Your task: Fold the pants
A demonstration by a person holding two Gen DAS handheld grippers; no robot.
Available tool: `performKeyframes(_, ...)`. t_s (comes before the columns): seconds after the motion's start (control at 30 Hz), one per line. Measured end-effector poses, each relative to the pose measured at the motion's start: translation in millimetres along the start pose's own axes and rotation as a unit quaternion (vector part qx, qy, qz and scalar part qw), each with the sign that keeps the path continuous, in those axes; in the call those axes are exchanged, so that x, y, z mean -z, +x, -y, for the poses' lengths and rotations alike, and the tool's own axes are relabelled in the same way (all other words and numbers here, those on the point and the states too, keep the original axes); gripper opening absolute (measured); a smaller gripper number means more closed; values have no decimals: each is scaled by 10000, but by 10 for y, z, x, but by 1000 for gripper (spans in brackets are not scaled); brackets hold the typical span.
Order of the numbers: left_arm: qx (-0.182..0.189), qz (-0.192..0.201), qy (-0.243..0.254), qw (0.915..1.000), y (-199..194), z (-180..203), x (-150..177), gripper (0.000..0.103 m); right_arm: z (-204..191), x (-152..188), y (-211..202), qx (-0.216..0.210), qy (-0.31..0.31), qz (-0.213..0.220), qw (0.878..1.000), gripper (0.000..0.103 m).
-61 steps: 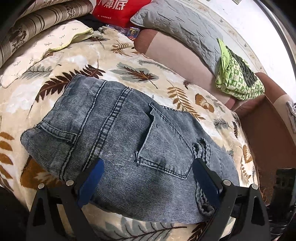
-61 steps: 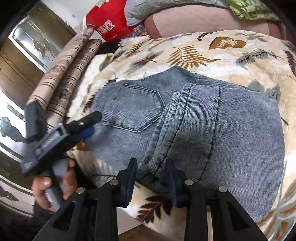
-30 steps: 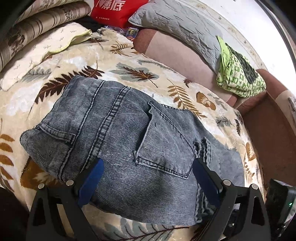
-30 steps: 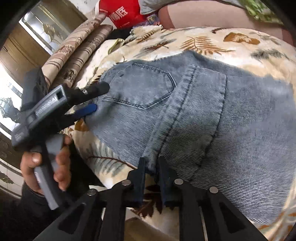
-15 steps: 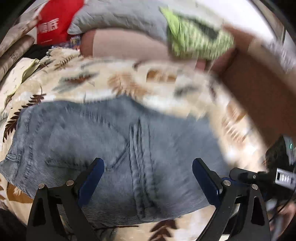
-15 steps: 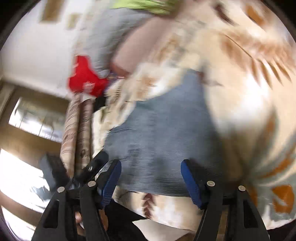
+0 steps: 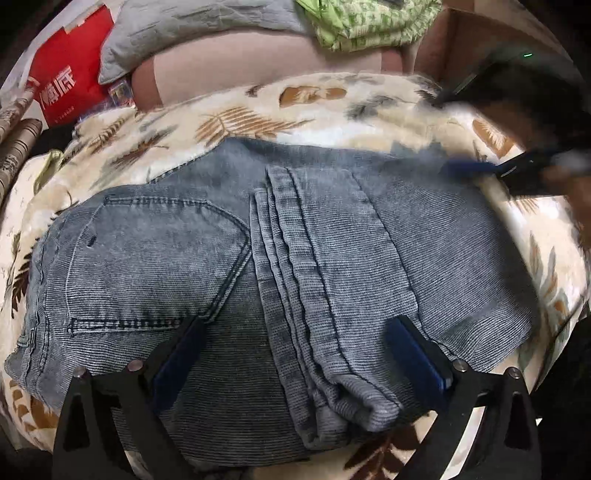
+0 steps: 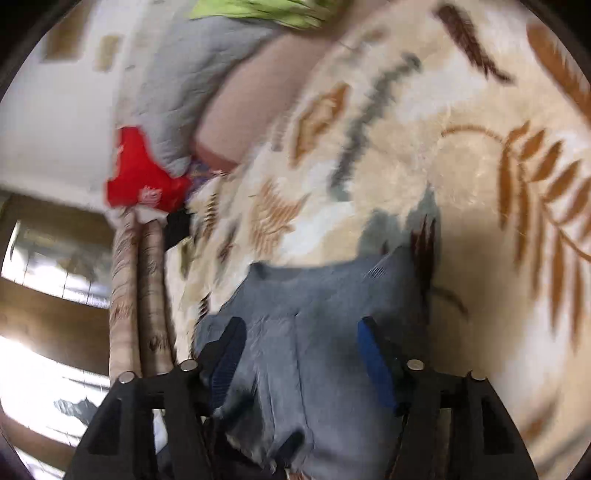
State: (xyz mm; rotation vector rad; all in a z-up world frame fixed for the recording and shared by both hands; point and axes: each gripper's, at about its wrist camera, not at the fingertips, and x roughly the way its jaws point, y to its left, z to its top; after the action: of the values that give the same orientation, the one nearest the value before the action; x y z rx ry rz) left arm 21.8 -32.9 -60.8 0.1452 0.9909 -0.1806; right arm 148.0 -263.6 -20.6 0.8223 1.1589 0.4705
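The folded grey-blue jeans (image 7: pixel 280 266) lie flat on a leaf-patterned blanket (image 7: pixel 258 110), back pocket on the left and the folded legs on the right. My left gripper (image 7: pixel 295 362) is open and empty above the near edge of the jeans. My right gripper (image 8: pixel 299 365) is open over a corner of the jeans (image 8: pixel 314 295); that view is blurred. In the left wrist view the right gripper (image 7: pixel 480 168) shows blurred at the jeans' far right corner.
A grey pillow (image 7: pixel 207 22), a red bag (image 7: pixel 66 81) and a folded green cloth (image 7: pixel 369 22) lie at the back of the bed. Striped bolsters (image 8: pixel 140 295) lie along the left. A brown cardboard box (image 7: pixel 458 40) stands at the back right.
My right gripper let go of the jeans' hem, opened and swung round to the far right corner. My left gripper turned to face the jeans' long side.
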Motion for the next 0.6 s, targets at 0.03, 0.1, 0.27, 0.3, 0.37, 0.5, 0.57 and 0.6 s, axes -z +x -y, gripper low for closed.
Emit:
performKeyframes(0.03, 25, -9, 10, 10000, 1, -5, -8, 101, 98, -69, 135, 284, 4, -132, 9995, 70)
performKeyframes(0.1, 107, 16, 1, 9999, 7, -14, 5, 101, 245, -92, 216, 207, 284, -81, 9993, 70)
performKeyframes(0.27, 157, 153, 26, 9998, -18, -32, 41, 101, -61, 131, -115, 378, -196, 169, 9989, 70)
performKeyframes(0.3, 184, 171, 23, 9997, -38, -36, 68, 101, -80, 243, -189, 237, -142, 143, 9995, 70)
performKeyframes(0.37, 203, 219, 26, 9995, -57, -37, 56, 101, -100, 454, -284, 120, -88, 106, 9998, 70)
performKeyframes(0.5, 308, 287, -14, 9991, -85, -71, 47, 101, 154, 922, -336, 97, 175, -78, 9998, 76)
performKeyframes(0.57, 403, 299, -102, 9987, -130, -109, 46, 101, 363, 1019, -257, 92, 330, -74, 9994, 73)
performKeyframes(0.6, 431, 354, -183, 9983, -168, -145, 39, 101, 361, 1039, -320, -2, 449, -2, 9990, 73)
